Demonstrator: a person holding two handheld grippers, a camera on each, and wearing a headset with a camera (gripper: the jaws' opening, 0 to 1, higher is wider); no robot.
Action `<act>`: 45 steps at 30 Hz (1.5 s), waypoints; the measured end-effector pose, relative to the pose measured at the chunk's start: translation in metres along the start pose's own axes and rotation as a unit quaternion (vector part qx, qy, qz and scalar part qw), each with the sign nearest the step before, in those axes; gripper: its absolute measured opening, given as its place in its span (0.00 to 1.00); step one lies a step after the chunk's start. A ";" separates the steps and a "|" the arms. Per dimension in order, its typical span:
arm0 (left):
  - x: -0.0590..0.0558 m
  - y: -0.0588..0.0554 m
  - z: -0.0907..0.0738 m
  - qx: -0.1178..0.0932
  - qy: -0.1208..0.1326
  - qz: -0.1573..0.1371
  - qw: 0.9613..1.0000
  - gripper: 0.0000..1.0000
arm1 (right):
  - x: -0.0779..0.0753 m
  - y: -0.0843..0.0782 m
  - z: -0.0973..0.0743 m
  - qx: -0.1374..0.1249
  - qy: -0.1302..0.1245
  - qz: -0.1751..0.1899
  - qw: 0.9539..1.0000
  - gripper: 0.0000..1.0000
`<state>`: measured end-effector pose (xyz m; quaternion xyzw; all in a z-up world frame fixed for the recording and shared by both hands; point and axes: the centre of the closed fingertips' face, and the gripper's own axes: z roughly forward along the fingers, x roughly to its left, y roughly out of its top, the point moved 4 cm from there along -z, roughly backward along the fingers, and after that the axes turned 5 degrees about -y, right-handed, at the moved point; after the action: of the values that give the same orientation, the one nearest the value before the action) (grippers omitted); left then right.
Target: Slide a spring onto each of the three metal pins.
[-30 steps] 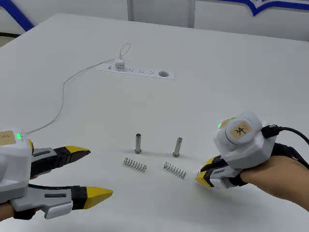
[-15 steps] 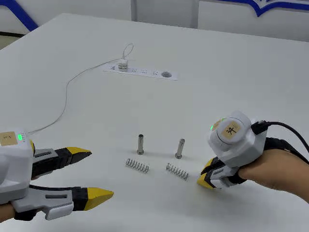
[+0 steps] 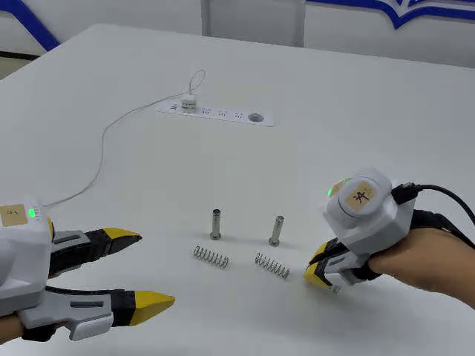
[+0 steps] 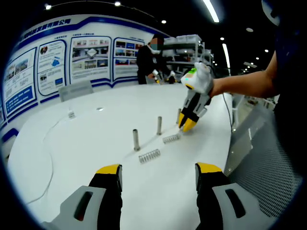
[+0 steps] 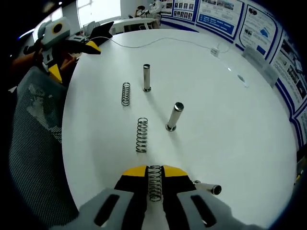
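Observation:
Two metal pins (image 3: 215,223) (image 3: 276,230) stand upright on the white table. In front of each lies a loose spring (image 3: 210,256) (image 3: 271,265). My right gripper (image 3: 318,271) rests low on the table just right of them, shut on a third spring (image 5: 154,182) that lies lengthwise between its jaws. A third pin (image 5: 208,188) shows close beside its right jaw; how it stands is unclear. My left gripper (image 3: 154,268) hovers open and holds nothing at the near left, well away from the pins (image 4: 135,140) (image 4: 159,125).
A white power strip (image 3: 215,113) with a plugged-in adapter lies at the far middle, its thin cable (image 3: 104,137) running toward the left edge. A mesh chair (image 5: 33,143) stands beside the table. A person (image 4: 146,60) is in the background.
My right gripper has tilted slightly in place, still shut on the spring. The left gripper, the pins and the loose springs have stayed put.

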<state>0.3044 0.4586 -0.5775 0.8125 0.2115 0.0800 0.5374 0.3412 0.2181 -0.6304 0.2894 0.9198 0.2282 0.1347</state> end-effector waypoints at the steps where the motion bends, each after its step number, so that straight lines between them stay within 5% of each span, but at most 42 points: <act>1: 0.000 0.000 0.000 0.000 0.000 0.000 1.000 0.63 | -0.001 0.001 -0.002 -0.006 -0.001 0.006 1.000 0.12; 23: -0.003 0.002 0.004 0.001 -0.006 0.004 1.000 0.63 | -0.016 -0.011 -0.027 -0.048 -0.037 0.062 0.996 0.12; 45: -0.003 0.004 0.006 0.001 -0.009 0.006 1.000 0.63 | -0.013 -0.012 -0.049 -0.075 -0.054 0.091 0.991 0.12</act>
<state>0.3043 0.4510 -0.5761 0.8148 0.2015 0.0759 0.5382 0.3275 0.1849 -0.5923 0.3731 0.8610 0.2923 0.1843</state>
